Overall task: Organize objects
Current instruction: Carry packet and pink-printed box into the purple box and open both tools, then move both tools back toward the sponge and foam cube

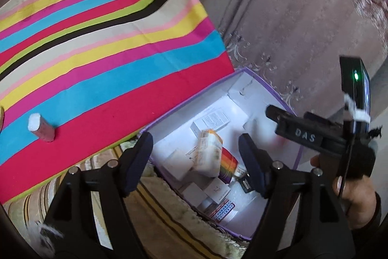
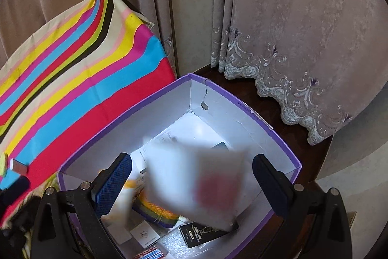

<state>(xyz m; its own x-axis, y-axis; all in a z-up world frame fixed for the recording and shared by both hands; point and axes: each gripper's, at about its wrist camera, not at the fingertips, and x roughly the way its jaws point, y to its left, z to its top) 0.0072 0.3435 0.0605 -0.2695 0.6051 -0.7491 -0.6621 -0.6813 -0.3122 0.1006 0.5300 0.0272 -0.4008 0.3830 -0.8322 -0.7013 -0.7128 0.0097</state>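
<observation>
A purple-rimmed cardboard box (image 1: pixel 245 74) (image 2: pixel 242 101) with white walls stands beside the striped table and holds several small packages. My left gripper (image 1: pixel 196 162) is open and empty above the box's near side. My right gripper (image 2: pixel 194 181) is open above the box; a blurred white package with a red patch (image 2: pixel 201 181) sits in mid-air between its fingers, touching neither. An orange-and-white package (image 1: pixel 208 149) and a rainbow-striped box (image 1: pixel 228 164) lie inside. A small pink-and-white box (image 1: pixel 41 130) (image 2: pixel 20 165) lies on the table.
The table has a striped multicolour cloth (image 1: pixel 97 52) (image 2: pixel 72 79). Curtains (image 2: pixel 291 28) hang behind the box. A dark wooden surface (image 2: pixel 315 152) lies under the box. The right gripper's body (image 1: pixel 327 135) and the person's hand (image 1: pixel 356 196) show at right. A striped rug (image 1: pixel 157 222) lies below.
</observation>
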